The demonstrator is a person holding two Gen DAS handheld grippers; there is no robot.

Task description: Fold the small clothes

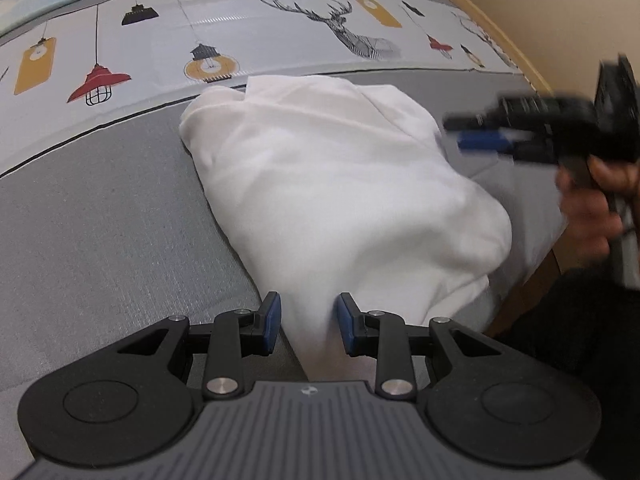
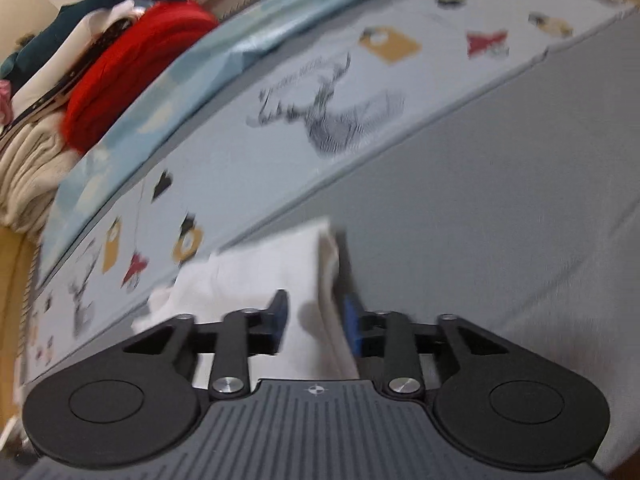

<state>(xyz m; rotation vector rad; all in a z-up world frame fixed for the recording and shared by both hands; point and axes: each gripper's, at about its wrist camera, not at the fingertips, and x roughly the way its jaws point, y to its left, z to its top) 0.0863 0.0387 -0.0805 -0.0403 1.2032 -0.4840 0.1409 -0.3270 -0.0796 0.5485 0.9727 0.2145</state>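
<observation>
A white garment [image 1: 332, 184] lies folded in a rough bundle on the grey bed cover [image 1: 100, 220]. My left gripper [image 1: 308, 320] hangs over its near end, jaws apart, and a narrowing strip of the cloth shows between the blue pads [image 1: 273, 318]; I see no pinch. In the same view my right gripper [image 1: 460, 134] is blurred, held by a hand [image 1: 588, 216] just off the garment's right side. The right wrist view shows that gripper [image 2: 316, 304] open over a folded edge of the white garment [image 2: 256, 272], with the cloth loose between its pads.
A pale printed band with a deer [image 1: 352, 28] and lamps runs across the bed behind the garment. A pile of clothes, with a red one [image 2: 136, 68] and a beige one [image 2: 28, 168], sits at the far left. The wooden bed frame [image 1: 520, 52] borders the right.
</observation>
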